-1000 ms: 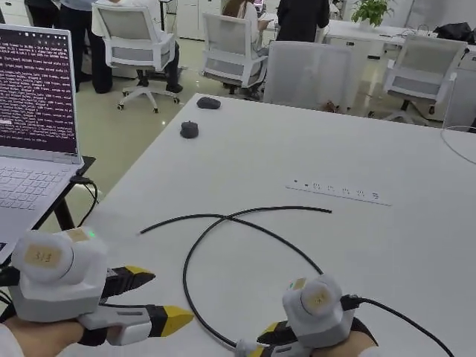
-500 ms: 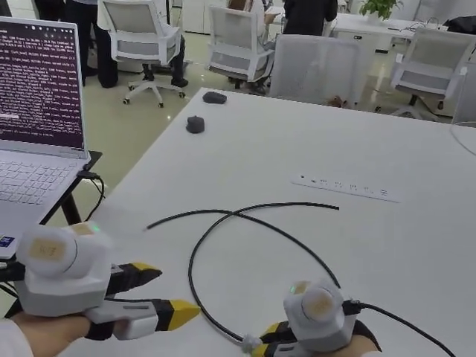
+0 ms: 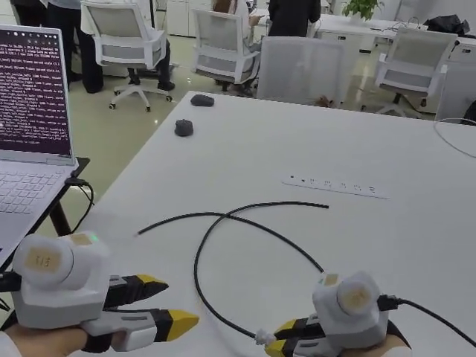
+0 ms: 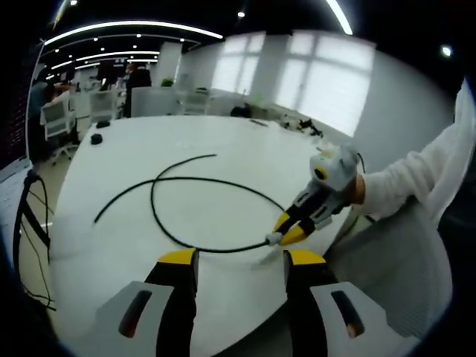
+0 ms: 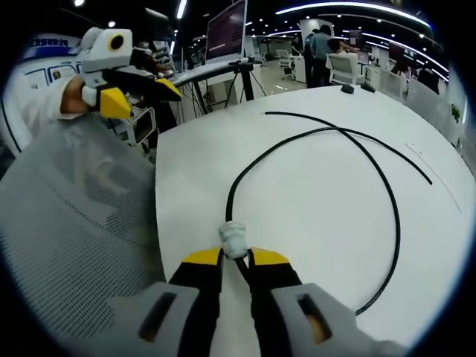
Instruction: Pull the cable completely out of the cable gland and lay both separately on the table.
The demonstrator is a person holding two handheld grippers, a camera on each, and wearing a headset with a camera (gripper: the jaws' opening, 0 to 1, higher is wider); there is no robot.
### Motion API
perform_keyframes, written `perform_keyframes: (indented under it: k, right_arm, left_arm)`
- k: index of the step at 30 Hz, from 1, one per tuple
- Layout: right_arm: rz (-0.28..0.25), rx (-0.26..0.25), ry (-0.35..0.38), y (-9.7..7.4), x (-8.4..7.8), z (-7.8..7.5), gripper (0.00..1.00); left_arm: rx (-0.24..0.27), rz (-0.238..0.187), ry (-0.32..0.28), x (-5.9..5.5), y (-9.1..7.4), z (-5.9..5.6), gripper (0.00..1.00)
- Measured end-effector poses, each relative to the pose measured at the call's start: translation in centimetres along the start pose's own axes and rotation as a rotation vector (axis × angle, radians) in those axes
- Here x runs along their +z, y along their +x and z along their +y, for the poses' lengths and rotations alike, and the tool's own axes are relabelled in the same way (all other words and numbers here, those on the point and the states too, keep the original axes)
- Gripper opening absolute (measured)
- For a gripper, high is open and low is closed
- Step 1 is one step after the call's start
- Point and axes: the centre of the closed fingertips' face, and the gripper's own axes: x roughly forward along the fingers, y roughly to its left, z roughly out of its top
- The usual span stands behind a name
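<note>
Black cable (image 3: 195, 260) looped on white surface (image 3: 357, 126); gland (image 5: 233, 239) on near end. Right gripper (image 5: 236, 257) clamped on gland. Left gripper (image 4: 240, 256) open, empty, near left.

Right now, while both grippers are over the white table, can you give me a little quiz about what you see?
1. True or false: the fingers of the left gripper are open and empty.
2. What sits at the fingertips of the right gripper? A) small white plastic cable gland B) red ball C) metal spoon
3. Fill in: the long black cable crosses itself, making a ____.
Key: 1 true; 2 A; 3 loop.
</note>
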Motion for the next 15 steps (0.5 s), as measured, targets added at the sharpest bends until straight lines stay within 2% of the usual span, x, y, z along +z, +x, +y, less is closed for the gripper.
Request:
perform_keyframes:
  k: [3,4,6,8,12,15]
  right_arm:
    - [-0.039,0.007,0.002,-1.2,1.0,0.3,0.11]
    - [-0.057,0.019,-0.034,-1.7,1.7,0.7,0.11]
    - [-0.078,0.0,-0.084,-2.6,2.5,0.7,0.11]
    - [-0.1,0.007,-0.069,-3.6,3.2,1.1,0.11]
    - [-0.153,0.012,-0.077,-5.6,5.2,1.7,0.11]
    - [-0.181,0.017,-0.11,-6.8,6.5,2.2,0.11]
  left_arm:
    - [-0.002,-0.009,0.012,0.2,0.0,-0.2,0.46]
    - [-0.003,-0.015,0.017,0.4,0.0,-0.2,0.46]
    - [-0.006,-0.022,0.031,0.6,0.0,-0.4,0.44]
    - [-0.012,-0.031,0.066,0.9,0.0,-0.7,0.41]
    - [-0.067,-0.045,0.137,1.6,0.2,-2.1,0.39]
    - [-0.098,-0.074,0.149,2.2,0.2,-2.9,0.38]
